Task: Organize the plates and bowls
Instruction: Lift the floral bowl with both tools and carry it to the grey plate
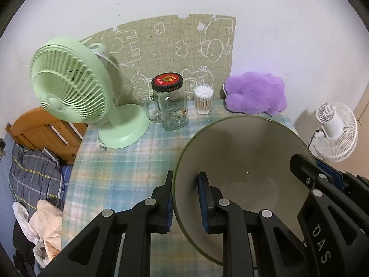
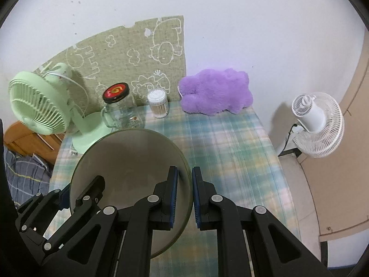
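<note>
A large bowl (image 1: 242,161), green outside and pale inside, is held above the plaid-covered table (image 1: 129,161) by both grippers. My left gripper (image 1: 185,200) is shut on the bowl's left rim, one finger inside and one outside. My right gripper (image 2: 184,198) is shut on the bowl's (image 2: 129,161) right rim in the same way. In the left wrist view the right gripper's fingers (image 1: 306,170) show at the bowl's far rim. In the right wrist view the left gripper's fingers (image 2: 92,191) show at the bowl's left rim. No plates are in view.
At the back of the table stand a green desk fan (image 1: 69,92), a glass jar mug with a black lid (image 1: 170,106), a cotton swab tub (image 1: 203,100) and a purple plush toy (image 1: 256,94). A white floor fan (image 2: 318,124) stands right of the table. Bedding lies left (image 1: 34,173).
</note>
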`<state>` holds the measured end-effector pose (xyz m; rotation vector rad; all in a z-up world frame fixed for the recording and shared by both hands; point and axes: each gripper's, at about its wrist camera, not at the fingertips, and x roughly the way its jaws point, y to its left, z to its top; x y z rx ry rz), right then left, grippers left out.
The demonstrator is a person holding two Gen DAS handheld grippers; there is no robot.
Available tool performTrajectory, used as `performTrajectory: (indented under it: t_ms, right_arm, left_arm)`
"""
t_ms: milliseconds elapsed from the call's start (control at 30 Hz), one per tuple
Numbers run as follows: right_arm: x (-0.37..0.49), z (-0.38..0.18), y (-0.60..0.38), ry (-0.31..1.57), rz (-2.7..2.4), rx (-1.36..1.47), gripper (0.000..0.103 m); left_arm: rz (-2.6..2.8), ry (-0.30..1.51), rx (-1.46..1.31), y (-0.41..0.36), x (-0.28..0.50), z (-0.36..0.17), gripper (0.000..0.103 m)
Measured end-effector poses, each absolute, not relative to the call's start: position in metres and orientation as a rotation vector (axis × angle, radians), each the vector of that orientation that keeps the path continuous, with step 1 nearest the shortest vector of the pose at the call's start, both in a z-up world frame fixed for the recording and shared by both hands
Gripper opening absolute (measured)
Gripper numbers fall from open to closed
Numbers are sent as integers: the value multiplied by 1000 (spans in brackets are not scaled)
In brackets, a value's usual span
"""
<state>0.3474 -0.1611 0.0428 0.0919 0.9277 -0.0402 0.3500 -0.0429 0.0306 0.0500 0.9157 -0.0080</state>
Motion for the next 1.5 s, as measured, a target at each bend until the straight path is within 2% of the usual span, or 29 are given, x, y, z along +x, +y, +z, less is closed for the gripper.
performTrajectory:
  t_ms: [567, 1100, 1500]
  right_arm:
    - [246, 57, -127, 901, -84, 90, 16]
    - [171, 35, -112, 932, -114, 83, 16]
    - [140, -2, -111, 1027, -126, 66, 16]
  left_arm:
    - [-59, 889, 65, -12, 258, 39, 17]
    - [-94, 926, 74, -3, 189, 13, 17]
    - [-109, 1035, 64, -2, 163, -28, 18]
